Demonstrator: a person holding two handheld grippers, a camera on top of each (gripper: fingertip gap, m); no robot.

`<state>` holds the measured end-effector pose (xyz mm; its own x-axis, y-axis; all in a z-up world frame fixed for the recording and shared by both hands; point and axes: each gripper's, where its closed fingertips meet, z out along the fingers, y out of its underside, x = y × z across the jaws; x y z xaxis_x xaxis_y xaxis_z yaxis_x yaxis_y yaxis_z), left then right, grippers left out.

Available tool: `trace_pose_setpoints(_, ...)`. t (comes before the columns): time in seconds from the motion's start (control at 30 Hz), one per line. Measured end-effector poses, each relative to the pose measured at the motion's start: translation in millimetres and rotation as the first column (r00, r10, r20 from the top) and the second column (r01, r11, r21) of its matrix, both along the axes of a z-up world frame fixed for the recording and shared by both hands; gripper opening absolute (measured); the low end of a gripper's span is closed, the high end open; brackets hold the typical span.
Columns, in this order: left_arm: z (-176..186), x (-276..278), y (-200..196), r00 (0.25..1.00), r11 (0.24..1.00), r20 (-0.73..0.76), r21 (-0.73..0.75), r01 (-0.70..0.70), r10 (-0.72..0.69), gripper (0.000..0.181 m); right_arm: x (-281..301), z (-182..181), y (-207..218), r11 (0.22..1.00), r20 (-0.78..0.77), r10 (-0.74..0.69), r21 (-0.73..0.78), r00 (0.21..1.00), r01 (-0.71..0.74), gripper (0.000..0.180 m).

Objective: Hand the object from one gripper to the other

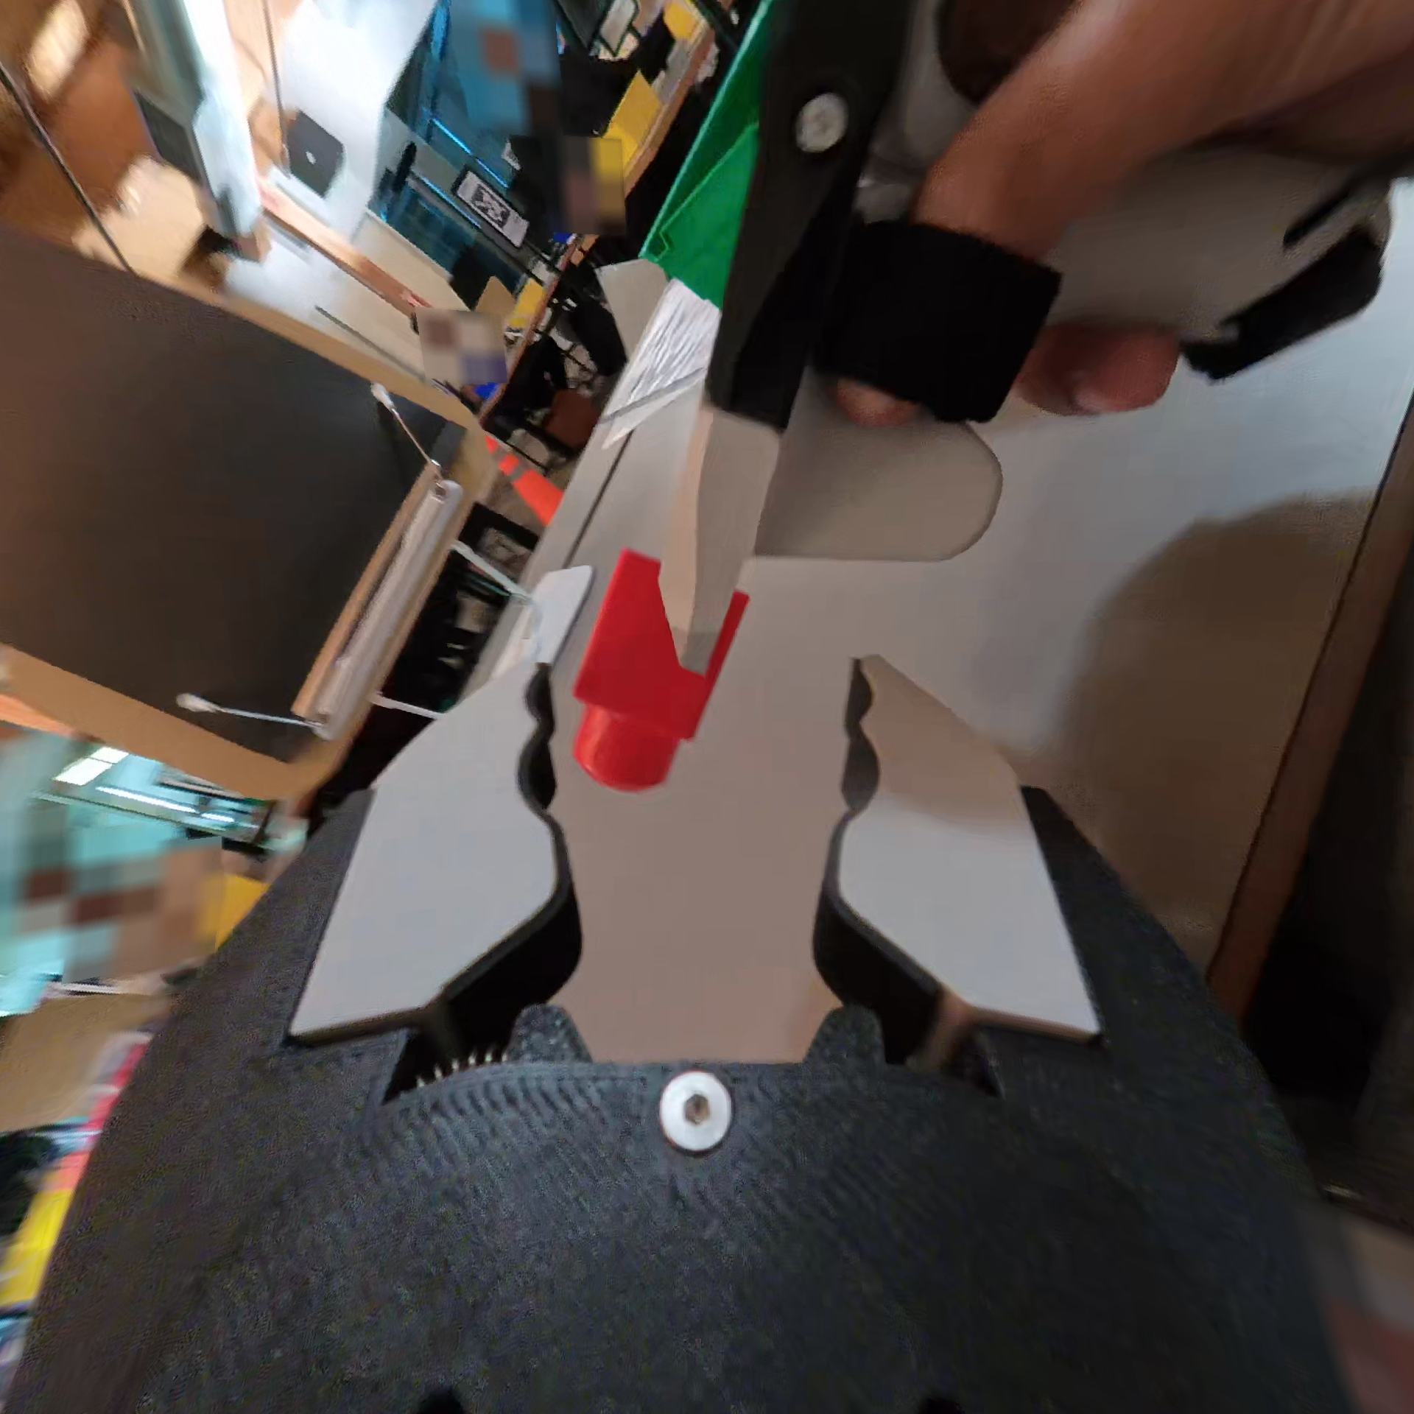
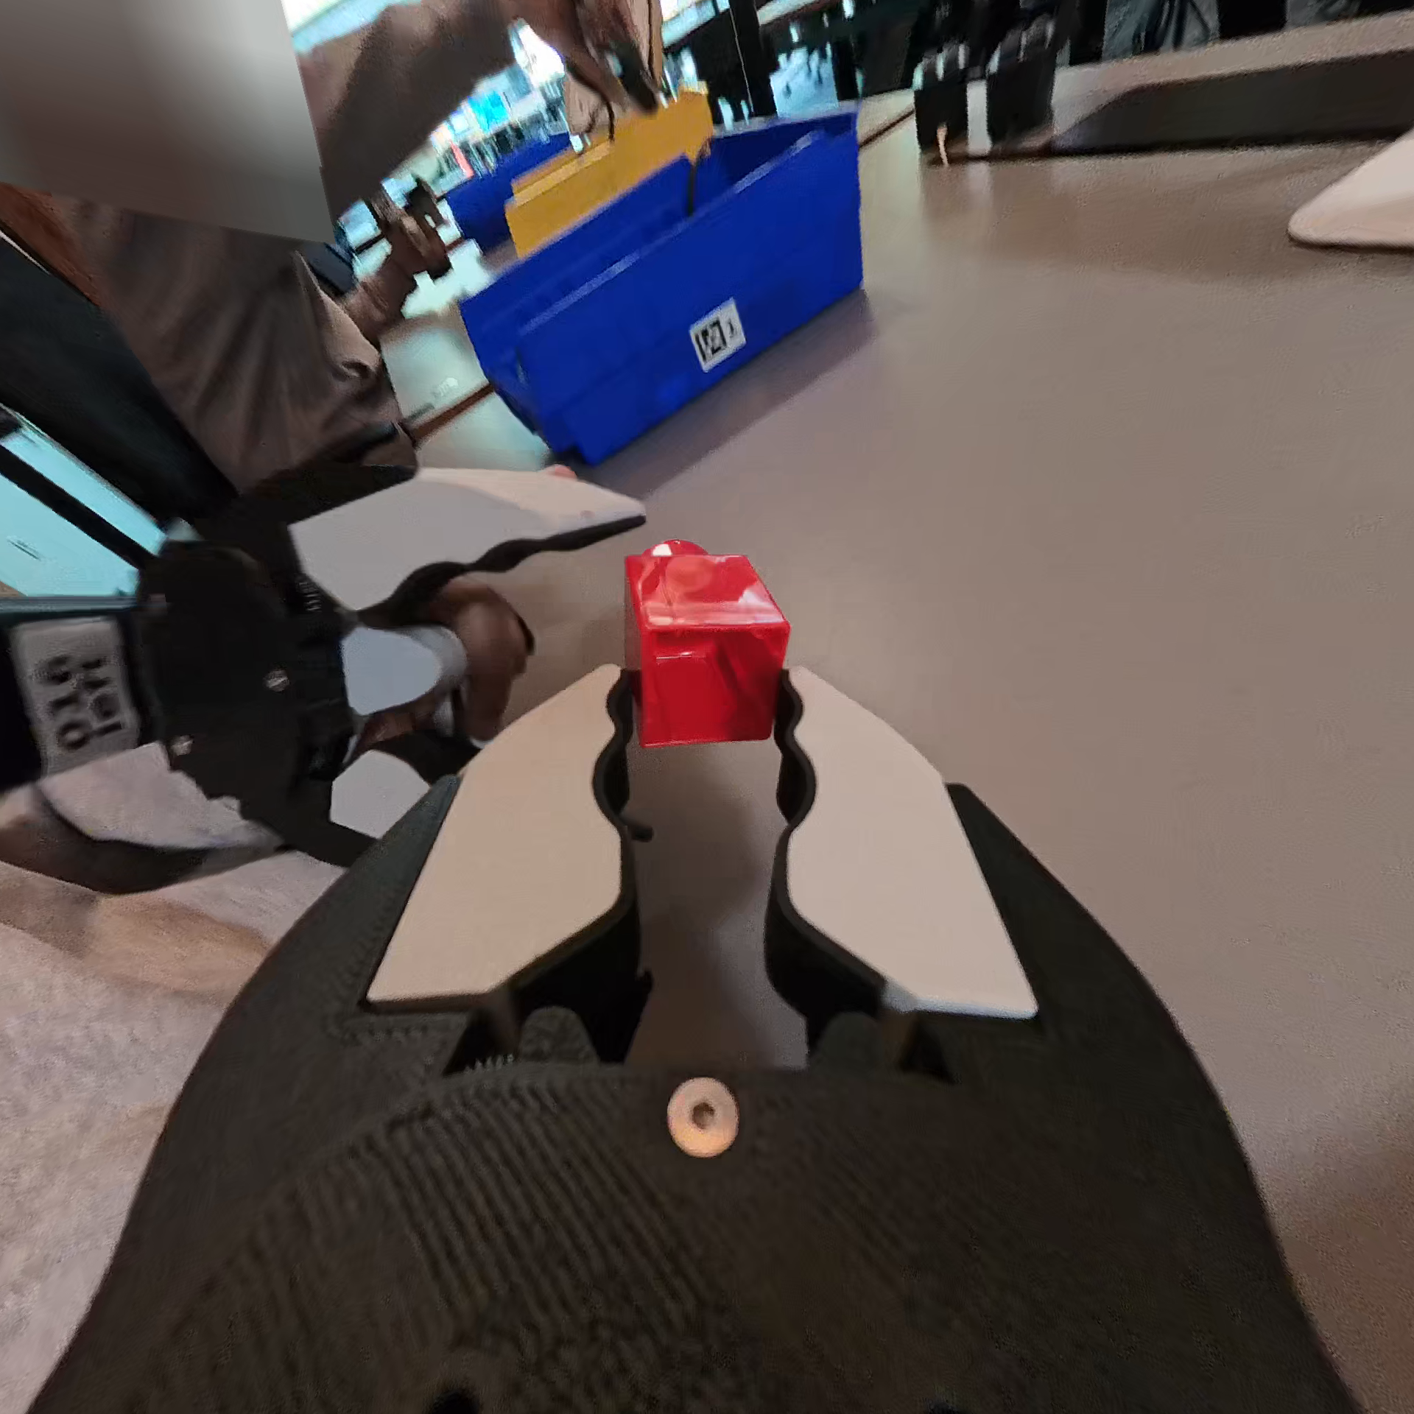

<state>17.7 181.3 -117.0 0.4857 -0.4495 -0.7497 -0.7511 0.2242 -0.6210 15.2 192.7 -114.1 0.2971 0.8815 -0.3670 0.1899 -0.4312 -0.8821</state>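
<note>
A red block with a round stud on its far end is clamped between my right gripper's fingertips, above the grey table. In the left wrist view the red block hangs from the right gripper, which comes in from above. My left gripper is open and empty. The block's stud end lies just beyond its fingertips, close to the left finger; I cannot tell whether they touch. In the right wrist view the left gripper shows open, to the left of the block.
A blue bin with a yellow bin behind it stands on the table beyond the block. A green bin and a black chair show in the left wrist view. A hand holds the right gripper. My left and right fingertips are right by each other.
</note>
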Motion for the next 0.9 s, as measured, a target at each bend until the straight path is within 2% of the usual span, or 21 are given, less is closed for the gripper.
trace_pose_setpoints(0.1, 4.6, -5.0, 5.5, 0.973, 0.993, 0.229, -0.115, 0.042, -0.015, 0.097, 5.7, 17.9, 2.2, 0.999, -0.107, 0.043, 0.026, 0.993, -0.040, 0.036)
trace_pose_setpoints(0.17, 6.0, -4.1, 3.2, 0.908, 0.961, 0.416, -0.226, 0.161, -0.055, 0.097, 7.6, 25.0, 0.3, 0.995, -0.139, 0.090, 0.057, 0.986, -0.083, 0.036)
trace_pose_setpoints(0.27, 13.9, 3.9, -12.2, 0.715, 0.819, 0.690, -0.341, 0.461, -0.115, 0.081, 7.4, 26.8, -4.8, 0.986, -0.142, 0.147, 0.095, 0.979, -0.134, 0.036)
trace_pose_setpoints(0.37, 24.6, 2.1, -17.8, 0.543, 0.695, 0.837, -0.354, 0.626, -0.063, 0.070, 3.2, 33.8, -18.9, 0.973, -0.208, 0.231, 0.077, 0.951, -0.219, 0.036)
trace_pose_setpoints(0.43, 31.8, -0.2, -20.3, 0.471, 0.656, 0.880, -0.327, 0.681, -0.051, 0.065, 0.9, 33.6, -24.3, 0.966, -0.216, 0.259, 0.066, 0.941, -0.251, 0.036)
trace_pose_setpoints(0.5, 37.2, -1.6, -23.7, 0.433, 0.633, 0.900, -0.301, 0.713, -0.060, 0.059, -1.1, 29.1, -27.6, 0.961, -0.190, 0.278, 0.070, 0.942, -0.269, 0.036)
trace_pose_setpoints(0.9, 37.6, -4.2, -24.5, 0.375, 0.583, 0.927, -0.298, 0.756, -0.011, 0.035, -6.9, 21.7, -36.1, 0.950, -0.151, 0.310, 0.074, 0.939, -0.302, 0.037)
